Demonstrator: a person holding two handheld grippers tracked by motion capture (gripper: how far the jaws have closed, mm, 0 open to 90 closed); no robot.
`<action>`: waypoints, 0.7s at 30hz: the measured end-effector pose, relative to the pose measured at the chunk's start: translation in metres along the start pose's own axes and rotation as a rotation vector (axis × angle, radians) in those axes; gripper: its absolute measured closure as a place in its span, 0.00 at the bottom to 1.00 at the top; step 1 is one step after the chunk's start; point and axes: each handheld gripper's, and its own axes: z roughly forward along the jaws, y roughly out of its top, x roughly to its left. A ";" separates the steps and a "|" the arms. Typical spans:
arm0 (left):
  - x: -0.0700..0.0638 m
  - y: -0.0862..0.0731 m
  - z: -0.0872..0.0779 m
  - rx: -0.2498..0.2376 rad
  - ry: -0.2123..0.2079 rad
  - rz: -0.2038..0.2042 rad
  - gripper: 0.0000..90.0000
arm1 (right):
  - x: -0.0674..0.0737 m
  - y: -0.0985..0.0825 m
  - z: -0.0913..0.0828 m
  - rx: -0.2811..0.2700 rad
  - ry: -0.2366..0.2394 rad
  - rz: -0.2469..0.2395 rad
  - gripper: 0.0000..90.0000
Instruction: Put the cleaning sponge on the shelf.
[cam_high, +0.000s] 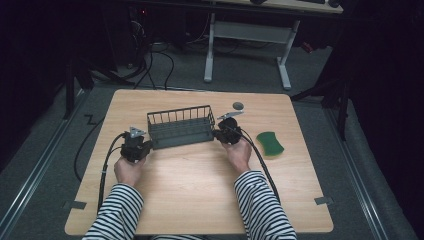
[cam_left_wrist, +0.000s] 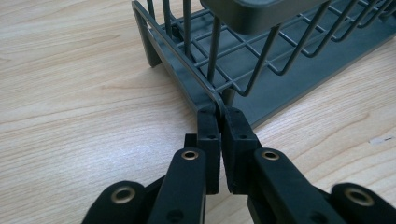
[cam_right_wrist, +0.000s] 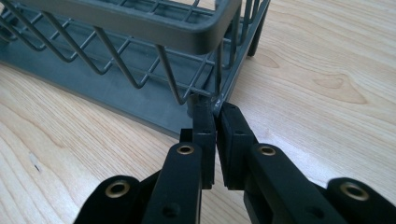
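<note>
Wire basket (cam_high: 181, 127) lies long axis left-right across the table (cam_high: 200, 200). Left gripper (cam_left_wrist: 218, 116) and right gripper (cam_right_wrist: 215, 108) each clamp a bottom corner wire. High view adds green sponge (cam_high: 270, 143).

The left gripper (cam_high: 145, 145) was held clamped on the wire basket's (cam_high: 181, 127) left bottom corner, the right gripper (cam_high: 218, 134) on its right; both forearms were extended from the worktop's near edge.

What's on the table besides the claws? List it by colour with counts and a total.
Dark grey: 2, the wire rack and a small round object behind it.
Green: 1, the sponge.
Total: 3.
</note>
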 end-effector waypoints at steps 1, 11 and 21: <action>0.000 0.000 0.000 0.000 0.000 0.000 0.97 | 0.000 0.000 0.000 0.000 0.000 0.000 0.96; -0.010 0.001 -0.008 0.002 -0.059 0.010 0.97 | -0.004 -0.011 -0.018 -0.008 0.002 -0.016 0.97; -0.020 -0.005 -0.017 0.017 -0.099 0.021 0.97 | -0.004 -0.024 -0.033 -0.009 0.033 -0.009 0.97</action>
